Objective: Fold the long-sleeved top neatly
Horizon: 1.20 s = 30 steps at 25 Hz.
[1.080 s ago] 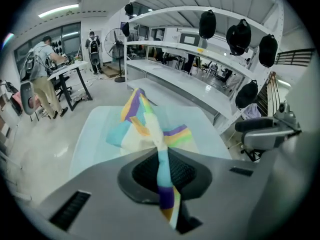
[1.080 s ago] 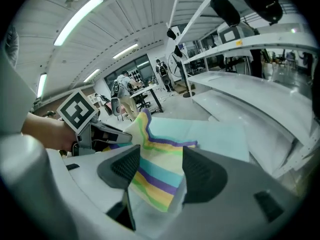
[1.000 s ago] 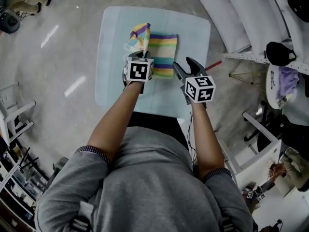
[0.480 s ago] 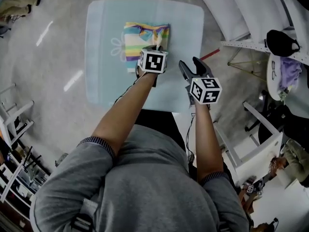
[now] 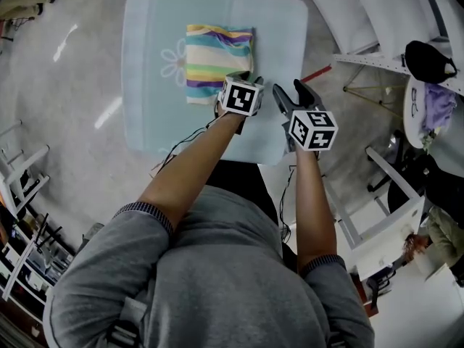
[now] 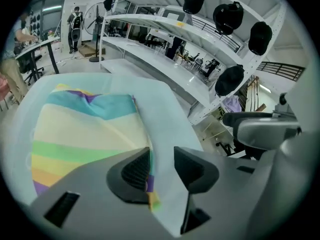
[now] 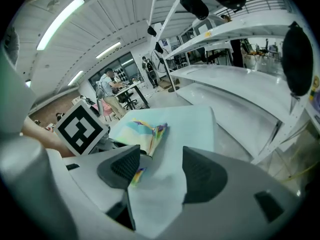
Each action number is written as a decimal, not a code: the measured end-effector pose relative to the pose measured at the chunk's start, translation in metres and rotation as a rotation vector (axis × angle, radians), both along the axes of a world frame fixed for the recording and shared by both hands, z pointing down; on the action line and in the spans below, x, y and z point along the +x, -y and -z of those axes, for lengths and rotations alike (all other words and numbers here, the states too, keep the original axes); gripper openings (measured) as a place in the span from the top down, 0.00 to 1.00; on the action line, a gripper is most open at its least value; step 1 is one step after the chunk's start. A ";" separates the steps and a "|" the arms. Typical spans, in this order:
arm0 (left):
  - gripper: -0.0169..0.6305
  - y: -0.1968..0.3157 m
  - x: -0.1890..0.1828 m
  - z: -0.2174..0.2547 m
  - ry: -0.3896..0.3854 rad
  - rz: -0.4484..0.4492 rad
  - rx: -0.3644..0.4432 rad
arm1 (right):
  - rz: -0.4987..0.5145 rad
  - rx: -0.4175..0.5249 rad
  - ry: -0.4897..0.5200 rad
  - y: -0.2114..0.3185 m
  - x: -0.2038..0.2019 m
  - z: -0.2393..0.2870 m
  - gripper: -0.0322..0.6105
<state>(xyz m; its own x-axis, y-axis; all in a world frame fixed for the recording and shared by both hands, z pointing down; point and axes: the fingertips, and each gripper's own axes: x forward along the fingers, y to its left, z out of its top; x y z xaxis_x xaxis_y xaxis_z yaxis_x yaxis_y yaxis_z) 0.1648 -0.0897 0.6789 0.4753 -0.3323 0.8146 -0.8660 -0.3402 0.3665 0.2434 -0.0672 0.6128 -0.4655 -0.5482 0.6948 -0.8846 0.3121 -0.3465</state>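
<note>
The soft long-sleeved top with stripes of yellow, green, blue and purple [image 5: 217, 62] is seen lying flat on the pale blue square table [image 5: 148, 100], a little past the middle. It is already folded into a small, tidy block, and no sleeve is seen sticking out.

The left gripper [image 6: 161, 159] is held low at the near right corner of the top. Its jaws have just been opening and are now parted. The corner of the cloth lies between them, up against the left pad, but it is not squeezed. So the top is let go.

The right gripper [image 7: 160, 165] is held just beside the left one, over the bare table to the right of the top. Its jaws are spread wide and nothing is held in them. Only a tiny bit of striped cloth is seen by its left jaw.

The step in hand is judged to be the letting go of a fold that is laid down. The folding is thought to be done, or very nearly done.

For the next move, the left gripper needs to be drawn back from the corner with care, so that the cloth is not dragged and the fold is not pulled open. After that, the edges can be checked, and any edge that is not lined up can be nudged into place
</note>
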 end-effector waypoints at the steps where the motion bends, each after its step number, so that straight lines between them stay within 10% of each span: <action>1: 0.70 -0.002 0.003 0.002 -0.028 -0.004 0.000 | 0.004 0.001 -0.001 0.003 0.000 -0.001 0.51; 5: 0.68 -0.017 0.032 0.018 -0.171 -0.072 0.003 | 0.019 0.009 -0.005 0.013 -0.002 -0.002 0.51; 15: 0.68 -0.069 0.023 0.048 -0.207 -0.217 0.074 | 0.071 0.025 -0.015 0.027 -0.023 0.002 0.50; 30: 0.68 -0.036 -0.059 0.048 -0.151 -0.061 0.141 | 0.212 0.041 -0.058 0.075 -0.079 -0.026 0.50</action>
